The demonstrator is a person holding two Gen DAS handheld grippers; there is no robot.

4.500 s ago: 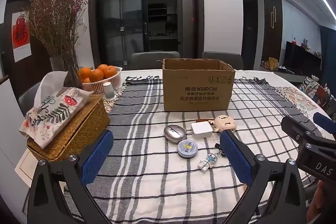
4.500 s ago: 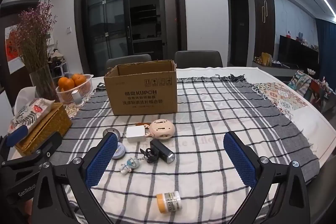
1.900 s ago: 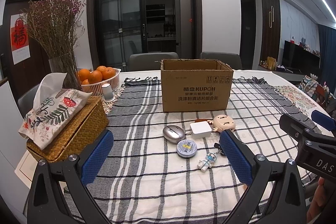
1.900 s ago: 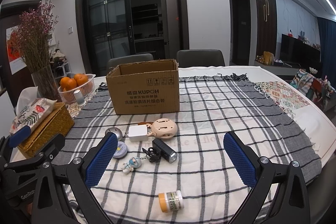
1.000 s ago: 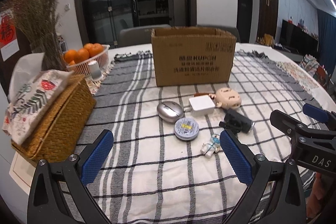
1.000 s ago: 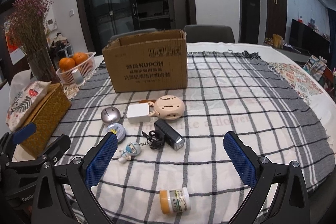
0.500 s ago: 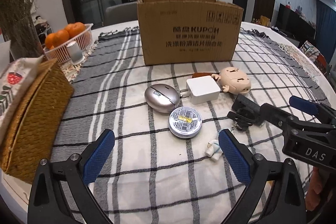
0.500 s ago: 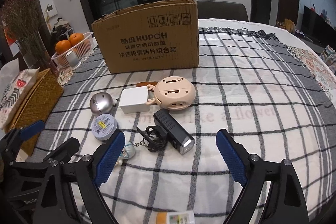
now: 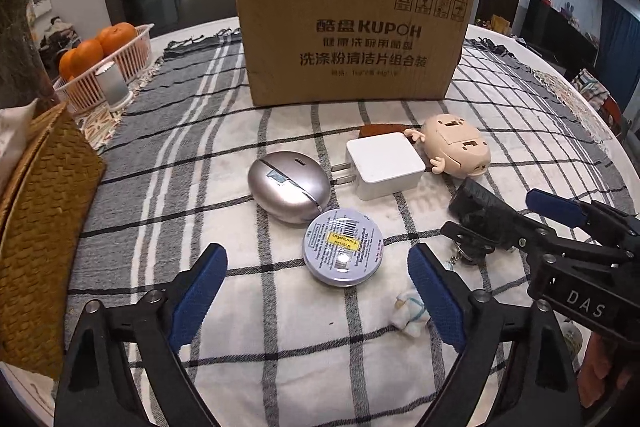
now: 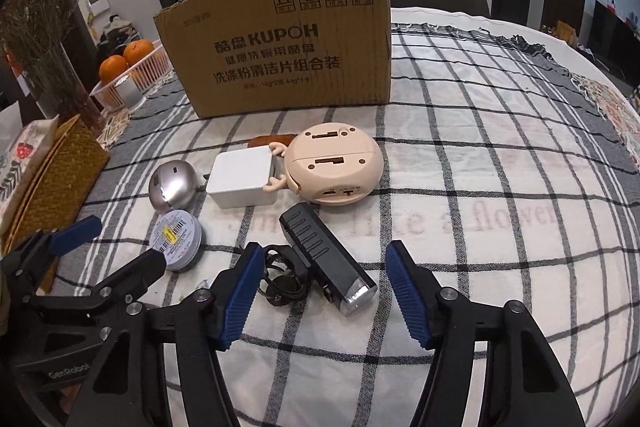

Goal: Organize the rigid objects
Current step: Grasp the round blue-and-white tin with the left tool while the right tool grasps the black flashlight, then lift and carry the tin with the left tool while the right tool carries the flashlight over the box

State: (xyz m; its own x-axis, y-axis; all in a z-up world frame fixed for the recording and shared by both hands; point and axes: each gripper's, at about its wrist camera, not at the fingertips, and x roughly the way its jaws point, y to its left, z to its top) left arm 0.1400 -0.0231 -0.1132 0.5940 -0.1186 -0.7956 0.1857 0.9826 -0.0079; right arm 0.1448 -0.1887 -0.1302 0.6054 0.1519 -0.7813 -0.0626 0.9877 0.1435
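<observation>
both tongs (image 9: pixel 316 287) (image 10: pixel 320 291) lowered, narrowing; flashlight (image 10: pixel 328 263) between right pads untouched.

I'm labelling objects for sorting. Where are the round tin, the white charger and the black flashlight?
round tin (image 9: pixel 343 252), left wrist view, on the middle of its labelled lid.
white charger (image 9: pixel 385 163), left wrist view, on its top face.
black flashlight (image 10: pixel 320 247), right wrist view, on the ribbed top of its body.
</observation>
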